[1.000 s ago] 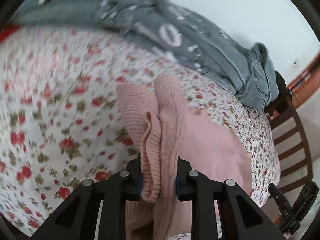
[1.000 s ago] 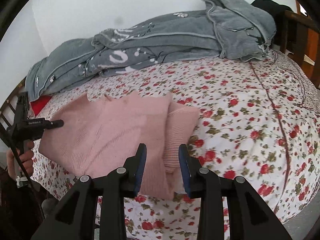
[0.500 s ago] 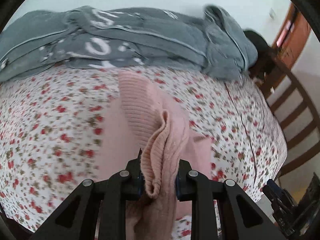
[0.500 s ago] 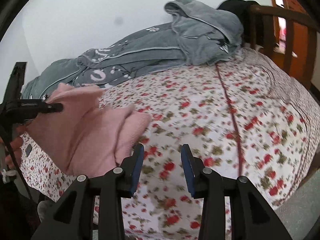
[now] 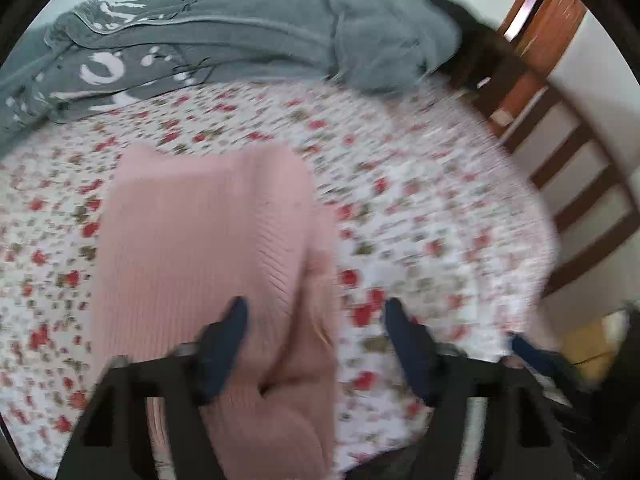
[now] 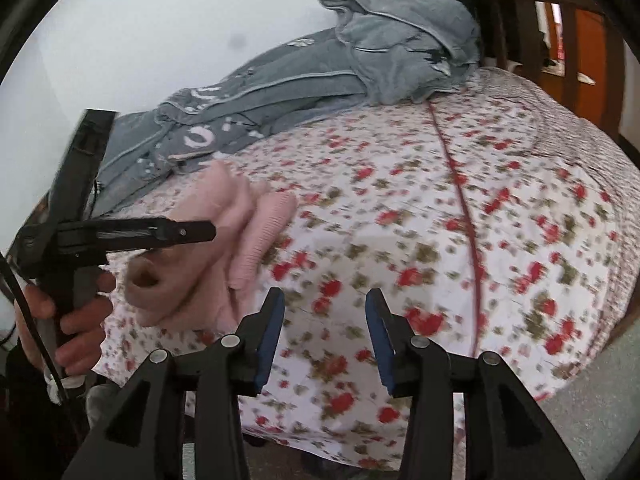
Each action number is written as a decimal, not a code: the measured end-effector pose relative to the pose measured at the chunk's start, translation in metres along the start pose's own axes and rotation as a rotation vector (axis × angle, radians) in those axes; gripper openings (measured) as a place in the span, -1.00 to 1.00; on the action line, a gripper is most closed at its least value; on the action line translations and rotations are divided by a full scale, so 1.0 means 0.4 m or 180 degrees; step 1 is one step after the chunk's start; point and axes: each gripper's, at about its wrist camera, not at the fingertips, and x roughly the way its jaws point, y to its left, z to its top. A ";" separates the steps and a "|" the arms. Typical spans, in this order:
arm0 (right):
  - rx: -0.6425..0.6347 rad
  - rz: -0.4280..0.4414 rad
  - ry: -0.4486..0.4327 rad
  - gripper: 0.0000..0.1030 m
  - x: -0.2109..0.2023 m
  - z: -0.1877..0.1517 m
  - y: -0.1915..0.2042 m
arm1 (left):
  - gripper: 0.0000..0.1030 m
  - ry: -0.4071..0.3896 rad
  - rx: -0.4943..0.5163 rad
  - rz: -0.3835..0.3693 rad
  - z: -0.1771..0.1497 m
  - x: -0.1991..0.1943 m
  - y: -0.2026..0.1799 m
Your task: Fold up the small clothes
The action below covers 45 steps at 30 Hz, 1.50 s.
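A pink knitted sweater [image 5: 200, 240] lies folded on the floral bedsheet [image 5: 420, 200], its lower part bunched near the bed's front edge. My left gripper [image 5: 316, 320] is open just above it, its left finger over the knit and its right finger over the sheet. In the right wrist view the sweater [image 6: 240, 224] lies at the left, with the left gripper's black fingers [image 6: 176, 232] over it. My right gripper [image 6: 324, 312] is open and empty above the sheet [image 6: 460, 240], to the right of the sweater.
A grey patterned blanket [image 5: 220, 44] is piled along the far side against the white wall; it also shows in the right wrist view [image 6: 360, 72]. A wooden chair [image 5: 580, 160] stands at the bed's right. A hand [image 6: 68, 312] holds the left gripper's handle.
My left gripper has opened and let go of the sweater's fold, which now lies flat on the sweater. My right gripper has swung right, away from the sweater.
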 end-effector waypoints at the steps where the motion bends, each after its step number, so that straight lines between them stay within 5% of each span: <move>1: 0.0001 0.0055 -0.0016 -0.10 0.006 0.009 0.009 | 0.47 -0.0078 -0.0041 -0.0062 -0.003 -0.028 0.008; 3: 0.0028 0.0237 -0.0045 0.04 0.026 0.032 0.029 | 0.47 -0.0172 -0.0039 -0.0043 -0.009 -0.067 0.030; 8: 0.0235 0.0668 0.0006 0.07 0.108 0.090 0.061 | 0.48 -0.0306 -0.0101 0.0444 -0.032 -0.125 0.143; 18: 0.0707 0.1286 0.0418 0.07 0.335 0.136 0.109 | 0.48 -0.0044 -0.0226 0.0155 -0.141 -0.066 0.319; 30: 0.0908 0.1238 0.0585 0.04 0.467 0.200 0.144 | 0.52 0.0044 -0.0222 -0.0212 -0.164 -0.008 0.365; 31: 0.0890 0.1224 0.0567 -0.10 0.469 0.207 0.148 | 0.52 0.0042 -0.0232 -0.0227 -0.163 -0.008 0.368; 32: 0.0703 0.1218 0.0501 -0.55 0.454 0.220 0.164 | 0.52 0.0040 -0.0240 -0.0235 -0.163 -0.008 0.369; 35: 0.0148 0.1028 0.0099 -0.59 0.371 0.237 0.216 | 0.51 0.0016 -0.0221 -0.0292 -0.163 -0.017 0.370; 39: -0.0629 0.0518 -0.0306 -0.56 0.300 0.200 0.279 | 0.48 0.0020 -0.0084 -0.0285 -0.167 -0.023 0.350; 45: -0.0394 0.0111 0.0024 -0.10 0.385 0.189 0.181 | 0.48 0.0021 -0.0137 -0.0316 -0.171 -0.021 0.351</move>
